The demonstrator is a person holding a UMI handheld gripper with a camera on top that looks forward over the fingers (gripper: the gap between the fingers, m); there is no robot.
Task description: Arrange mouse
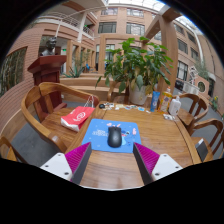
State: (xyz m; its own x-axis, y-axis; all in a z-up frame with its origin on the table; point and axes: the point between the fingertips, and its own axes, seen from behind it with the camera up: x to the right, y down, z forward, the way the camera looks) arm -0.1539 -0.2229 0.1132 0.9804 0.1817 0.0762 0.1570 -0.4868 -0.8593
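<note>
Behind everything stands a brick building (120, 25) with many windows, wrapping round a courtyard. In front of it, at the far edge of my table, a big leafy potted plant (137, 62) rises out of a pale pot.

The round wooden table (110, 165) fills the near ground, its planks running away from me. Wooden chairs ring it: one on the left (40, 105) with a curved back and a grey seat cushion, and another on the right (203, 130). Farther left, beyond the chair, stands a dark wooden lectern-like stand (46, 68).

On the table, a blue mouse mat (108, 137) lies flat just ahead of my gripper (112, 160). The black mouse (114, 136) sits on that mat, roughly in its middle, lengthwise pointing away from me. It lies just beyond my fingertips and in line with the gap between them, not touched by either one.

To the left of the mat is a red packet (75, 118) with white marking. On the far right side of the table, near the plant pot, stand a few small bottles (160, 101), one with an orange or yellow body; I cannot read their labels.

My two fingers are spread wide apart, the magenta pads (80, 160) facing each other across bare table, and they hold nothing.
</note>
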